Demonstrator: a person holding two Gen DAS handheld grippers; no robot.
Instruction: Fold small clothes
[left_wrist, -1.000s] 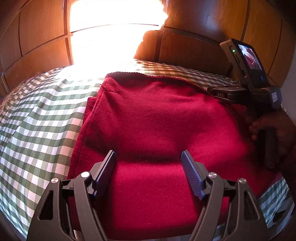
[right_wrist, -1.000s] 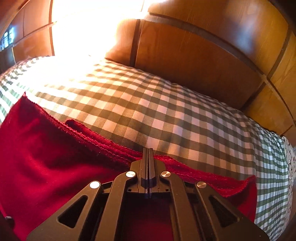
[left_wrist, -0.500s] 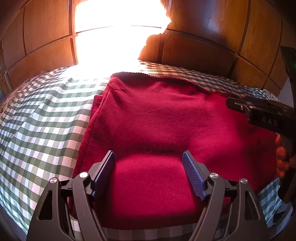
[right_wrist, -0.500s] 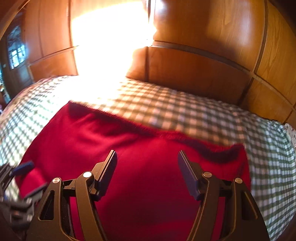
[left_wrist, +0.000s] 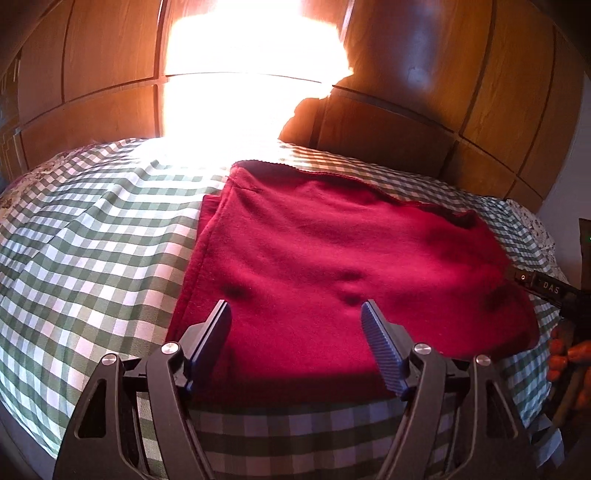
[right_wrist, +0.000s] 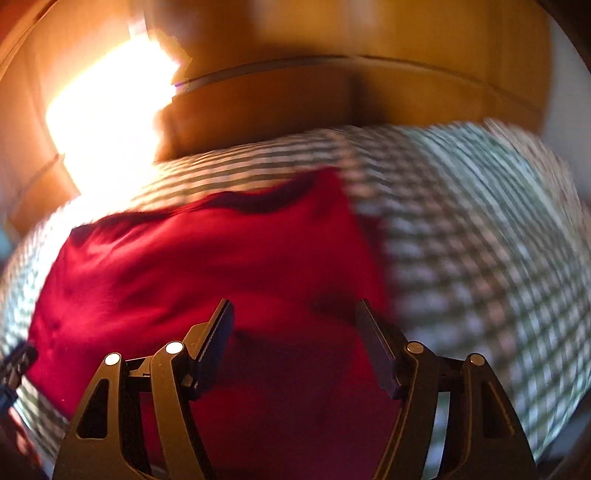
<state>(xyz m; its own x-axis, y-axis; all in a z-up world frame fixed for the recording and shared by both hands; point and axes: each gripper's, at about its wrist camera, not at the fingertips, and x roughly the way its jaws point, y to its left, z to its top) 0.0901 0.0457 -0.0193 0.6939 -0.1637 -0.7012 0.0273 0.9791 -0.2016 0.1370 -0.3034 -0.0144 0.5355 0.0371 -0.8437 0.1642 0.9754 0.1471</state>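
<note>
While the red garment (left_wrist: 332, 266) lies folded flat on the bed (left_wrist: 92, 266), roughly in the middle of the green-checked cover, neither tool grips it: the left tongs (left_wrist: 295, 332) stand spread above its near edge and are closing with nothing pinched between them, and the right tongs (right_wrist: 293, 332) are spread over its near right part, also empty. The next fold, I judge, calls for each tool to take an edge or corner squarely, catching all layers at once so the lower layer that peeks out along the left side does not slide further, then carrying both sides over together and laying them down evenly. The far hem looks wavy and could bunch if pulled unevenly. Around the bed stand wooden wall panels (left_wrist: 424, 92), and a strong glare (left_wrist: 251, 74) washes out the far edge of the cover. The right wrist view is blurred, so fine detail there cannot be told. Nothing else lies on the cover to block the fold.
</note>
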